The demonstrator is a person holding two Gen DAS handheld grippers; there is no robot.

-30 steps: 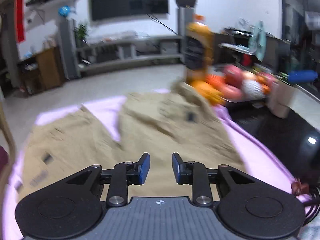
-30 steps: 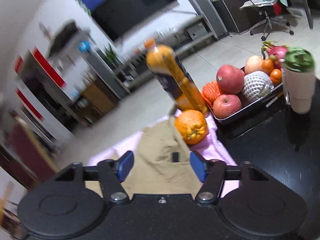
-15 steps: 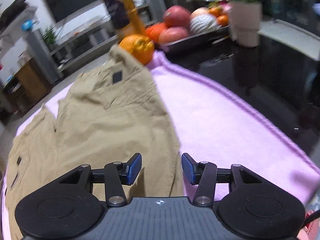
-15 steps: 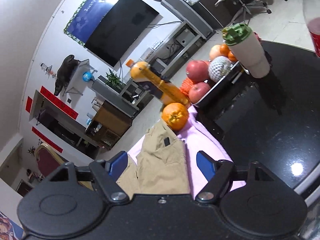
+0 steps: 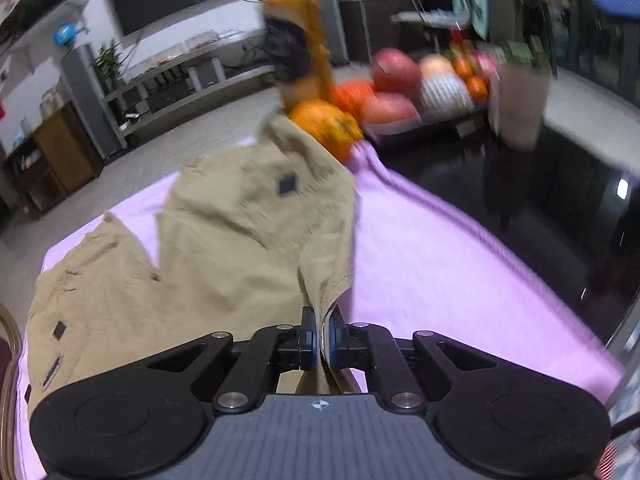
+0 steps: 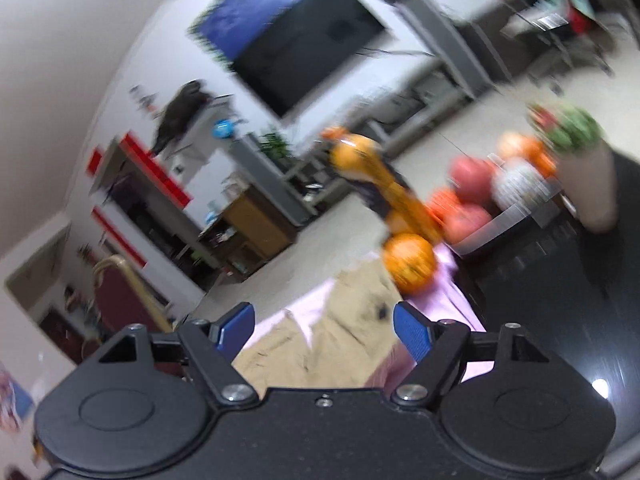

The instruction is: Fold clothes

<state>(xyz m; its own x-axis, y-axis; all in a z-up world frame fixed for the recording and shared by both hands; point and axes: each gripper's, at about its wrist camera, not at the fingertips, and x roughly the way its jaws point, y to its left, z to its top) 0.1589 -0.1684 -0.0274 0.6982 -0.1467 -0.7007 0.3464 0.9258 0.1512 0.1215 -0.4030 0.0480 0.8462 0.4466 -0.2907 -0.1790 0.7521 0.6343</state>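
The left gripper (image 5: 321, 338), open half a second ago, now has its jaws pinched on the near edge of the khaki shorts (image 5: 224, 248) at 6 o'clock, so the fold looks begun. The shorts spread from there toward 11 o'clock across the pink cloth (image 5: 440, 264). The right gripper (image 6: 324, 330) hangs above with jaws wide and empty. Farther off, at 12 o'clock, an orange (image 5: 326, 126) touches the shorts' far tip, beside a juice bottle (image 5: 298, 52); lifting could roll it.
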